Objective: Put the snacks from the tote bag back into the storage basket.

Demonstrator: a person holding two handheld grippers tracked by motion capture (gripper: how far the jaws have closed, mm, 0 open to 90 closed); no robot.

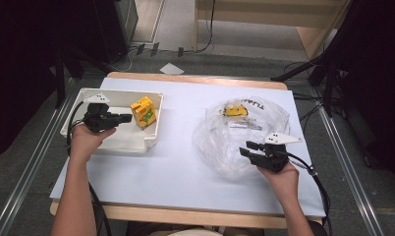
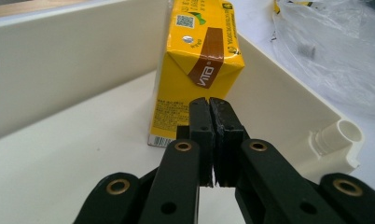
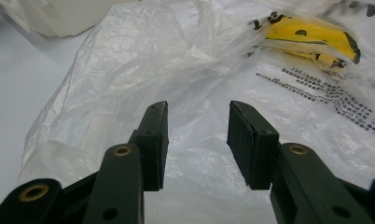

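- Two hand-held grippers work over a white counter (image 1: 176, 162), one at each side.
- Left hand-held gripper (image 1: 126, 117) sits inside the white tray (image 1: 136, 142) at the counter's left; its jaws are pressed together with nothing between them, their tips just short of the yellow drink carton (image 1: 143, 111).
- That carton stands upright in the tray near the tray's right wall, and the left gripper view shows it just beyond the closed tips.
- Right hand-held gripper (image 1: 245, 149) rests at the near right edge of the clear plastic bag (image 1: 220, 142); its jaws stand partly apart with loose film lying between them, and the pads press on nothing.
- A second yellow carton (image 1: 235, 110) lies inside the bag toward its far side, well apart from the right gripper.
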